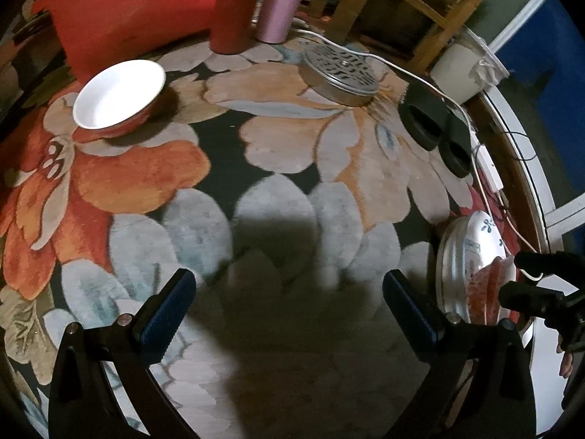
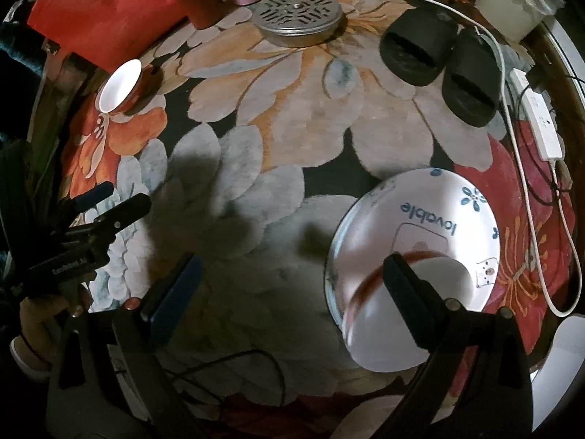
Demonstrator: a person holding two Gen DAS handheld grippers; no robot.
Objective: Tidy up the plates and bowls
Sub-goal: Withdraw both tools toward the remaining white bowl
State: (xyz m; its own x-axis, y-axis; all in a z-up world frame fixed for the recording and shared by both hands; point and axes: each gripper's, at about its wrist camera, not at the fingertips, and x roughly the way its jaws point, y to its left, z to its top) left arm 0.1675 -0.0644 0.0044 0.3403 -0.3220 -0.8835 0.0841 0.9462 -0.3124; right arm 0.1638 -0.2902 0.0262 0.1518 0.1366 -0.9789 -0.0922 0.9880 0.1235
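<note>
Plate: the white plate (image 2: 435, 216) printed with blue flowers and the word "lovable" lies flat on the flowered rug (image 2: 292, 117), toward the rug's right edge, near the white cable (image 2: 512, 117).
Bowl on plate: a red-rimmed bowl (image 2: 413, 314) with a white inside sits on the plate's near part; it is blurred, and the right finger hides part of its rim.
Second bowl: another bowl (image 1: 119, 95), red outside and white inside, stands upright well apart near the rug's far left edge, just in front of the red box (image 1: 120, 11).
Right hand-held gripper (image 2: 289, 292): wide open and gripping nothing; its right finger overlaps the near bowl, its left finger is over bare rug.
Left hand-held gripper (image 1: 289, 314): wide open, empty, over bare rug between the two bowls.
Step in hand: probably one bowl is placed on the plate and the far bowl is yet to be gathered.
Next move: probably the left hand-held gripper must reach to the far bowl, close on its rim, and carry it level.
Bystanders: slippers (image 2: 438, 58) and a metal lid (image 2: 298, 20) lie along the far edge.
</note>
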